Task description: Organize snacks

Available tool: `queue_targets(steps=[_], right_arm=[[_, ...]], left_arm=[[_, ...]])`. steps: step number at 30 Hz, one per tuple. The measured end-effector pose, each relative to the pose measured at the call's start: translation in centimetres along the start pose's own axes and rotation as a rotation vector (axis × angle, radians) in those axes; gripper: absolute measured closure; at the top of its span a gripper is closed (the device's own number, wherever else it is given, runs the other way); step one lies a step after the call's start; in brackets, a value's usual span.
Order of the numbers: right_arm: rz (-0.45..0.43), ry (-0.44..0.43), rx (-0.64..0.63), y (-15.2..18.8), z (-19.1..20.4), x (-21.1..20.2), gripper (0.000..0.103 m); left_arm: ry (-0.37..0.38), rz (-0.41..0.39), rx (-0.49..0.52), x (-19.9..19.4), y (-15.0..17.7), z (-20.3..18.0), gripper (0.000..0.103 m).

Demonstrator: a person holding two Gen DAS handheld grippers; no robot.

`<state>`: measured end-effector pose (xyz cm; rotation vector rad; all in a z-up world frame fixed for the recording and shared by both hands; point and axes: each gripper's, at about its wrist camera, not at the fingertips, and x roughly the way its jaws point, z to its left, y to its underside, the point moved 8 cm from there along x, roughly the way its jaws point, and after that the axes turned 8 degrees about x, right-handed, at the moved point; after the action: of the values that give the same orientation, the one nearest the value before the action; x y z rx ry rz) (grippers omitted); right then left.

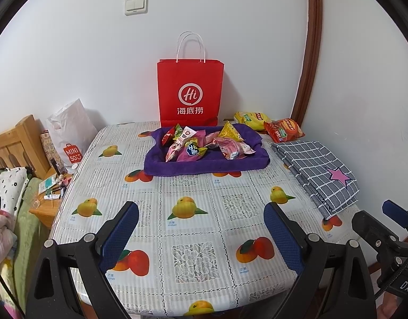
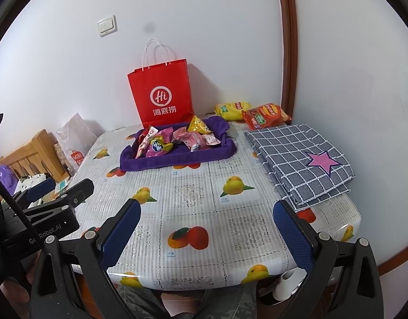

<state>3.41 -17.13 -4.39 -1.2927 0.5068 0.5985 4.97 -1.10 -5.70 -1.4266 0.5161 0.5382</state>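
A plain white wall (image 1: 230, 13) carries a double light switch (image 1: 135, 4). Brown wooden door trim (image 1: 311, 53) runs up at right; a wooden bed frame (image 1: 15, 143) stands at left.

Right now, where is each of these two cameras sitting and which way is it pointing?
Left wrist view: on the left gripper at the table's near edge, facing the wall over the purple tray and red bag; its own open fingers and the right gripper at far right show.
Right wrist view: on the right gripper, beside it, facing likewise; its open fingers, the left gripper and the person's legs show.
Shared: tray, bag, two chip bags, folded checked cloth.
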Motion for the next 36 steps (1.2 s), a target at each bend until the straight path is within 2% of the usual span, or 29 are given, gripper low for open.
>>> queue_targets(steps=[36], right_arm=[[-0.019,-0.017,0.006,0.32,0.96,-0.21,0.004]], left_arm=[[0.000,0.010,-0.010,0.69,0.51,0.72,0.008]])
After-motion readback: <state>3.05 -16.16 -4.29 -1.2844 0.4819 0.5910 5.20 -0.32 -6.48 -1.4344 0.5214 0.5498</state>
